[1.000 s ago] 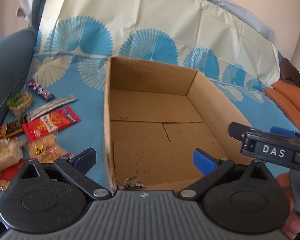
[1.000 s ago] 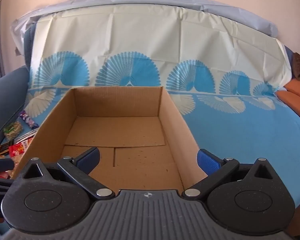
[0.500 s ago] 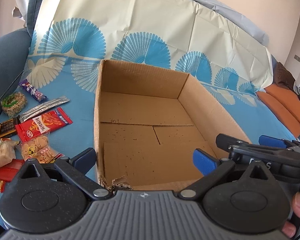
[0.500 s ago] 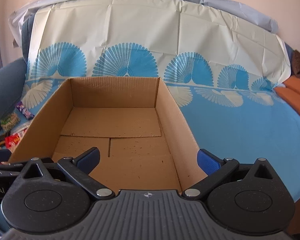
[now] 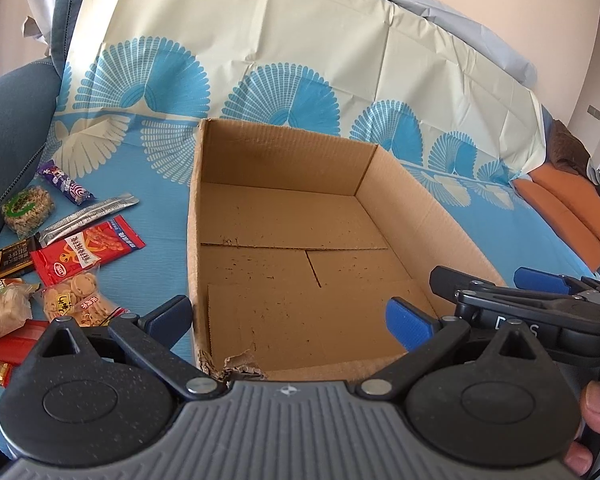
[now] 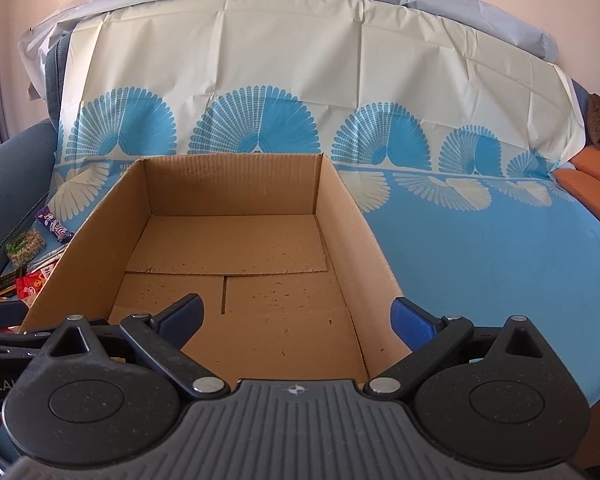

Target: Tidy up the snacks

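Note:
An empty open cardboard box (image 5: 276, 148) stands on a blue cloth; it also shows in the right wrist view (image 6: 232, 176). Several snack packets lie left of it: a red packet (image 5: 86, 250), a purple bar (image 5: 64, 182), a silver stick (image 5: 90, 214), a green-labelled rice cake (image 5: 27, 208), a biscuit bag (image 5: 76, 298). My left gripper (image 5: 290, 316) is open and empty over the box's near left corner. My right gripper (image 6: 296, 318) is open and empty over the box's near edge; it also shows in the left wrist view (image 5: 540, 300).
The blue and cream patterned cloth (image 6: 480, 260) covers a sofa seat and backrest. A dark blue armrest (image 5: 8, 128) rises at the left. Orange cushions (image 5: 568, 208) lie at the right. The box's near left corner (image 5: 228, 364) is torn.
Both grippers have lifted and pulled back slightly, so the box sits lower and more centred in view. The right gripper has dropped lower at the left view's right edge. Both stay open.

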Demonstrator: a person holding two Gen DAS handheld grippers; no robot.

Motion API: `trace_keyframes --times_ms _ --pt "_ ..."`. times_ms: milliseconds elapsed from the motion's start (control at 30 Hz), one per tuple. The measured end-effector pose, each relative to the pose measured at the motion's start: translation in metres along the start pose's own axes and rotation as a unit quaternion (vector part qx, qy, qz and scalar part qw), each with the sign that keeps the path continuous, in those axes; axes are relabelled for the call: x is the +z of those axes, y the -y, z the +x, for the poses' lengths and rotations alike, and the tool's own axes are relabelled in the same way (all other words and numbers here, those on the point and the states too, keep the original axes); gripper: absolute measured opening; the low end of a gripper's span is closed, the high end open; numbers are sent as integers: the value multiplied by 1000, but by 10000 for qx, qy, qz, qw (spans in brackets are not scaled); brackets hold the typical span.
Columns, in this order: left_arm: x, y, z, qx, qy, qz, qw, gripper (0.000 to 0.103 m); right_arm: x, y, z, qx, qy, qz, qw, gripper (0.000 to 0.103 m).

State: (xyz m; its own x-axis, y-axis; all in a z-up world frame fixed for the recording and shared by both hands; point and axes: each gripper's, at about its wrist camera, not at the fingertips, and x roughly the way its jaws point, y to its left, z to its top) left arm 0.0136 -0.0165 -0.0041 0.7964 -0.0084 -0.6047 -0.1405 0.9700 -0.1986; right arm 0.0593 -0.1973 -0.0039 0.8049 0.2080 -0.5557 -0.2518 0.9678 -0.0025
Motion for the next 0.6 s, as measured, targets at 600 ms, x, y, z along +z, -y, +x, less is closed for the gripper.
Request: trace_keyframes --times_ms 600 --pt "0 1 0 1 -3 -4 10000 103 0 0 0 48 -3 44 10000 98"
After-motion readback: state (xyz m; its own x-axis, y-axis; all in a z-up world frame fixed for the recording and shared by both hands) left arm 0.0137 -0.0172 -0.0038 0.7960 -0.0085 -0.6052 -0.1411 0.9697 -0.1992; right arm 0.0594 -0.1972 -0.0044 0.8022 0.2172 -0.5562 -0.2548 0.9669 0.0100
